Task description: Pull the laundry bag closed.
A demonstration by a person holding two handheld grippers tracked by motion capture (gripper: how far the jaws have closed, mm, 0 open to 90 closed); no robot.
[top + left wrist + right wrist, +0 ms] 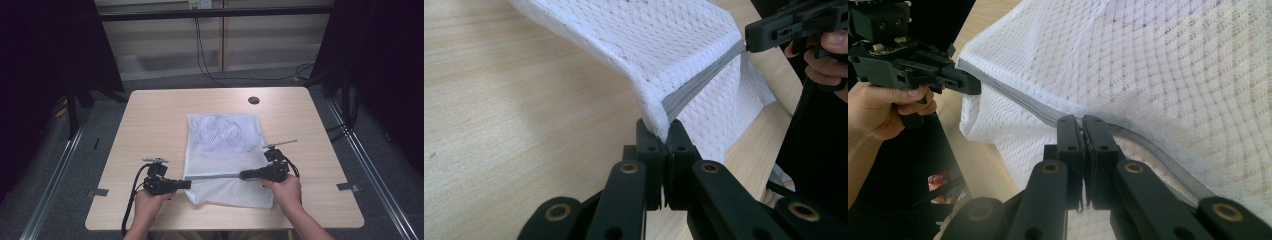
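Your right claw (1083, 122) clamped on the mesh bag's (1168, 65) grey zipper (1013, 97), your left claw (965, 82) gripping its end at ten o'clock

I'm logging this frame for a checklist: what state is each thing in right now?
Mesh bag: flat on the table, clothes inside, near end lifted.
Zipper: taut between the tongs; partly open near the right tongs.
Left tongs: shut on the bag's zipper end.
Right tongs: shut on the zipper.

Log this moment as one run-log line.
left gripper: shut on zipper end | right gripper: shut on zipper | mesh laundry bag: on table, zipper taut
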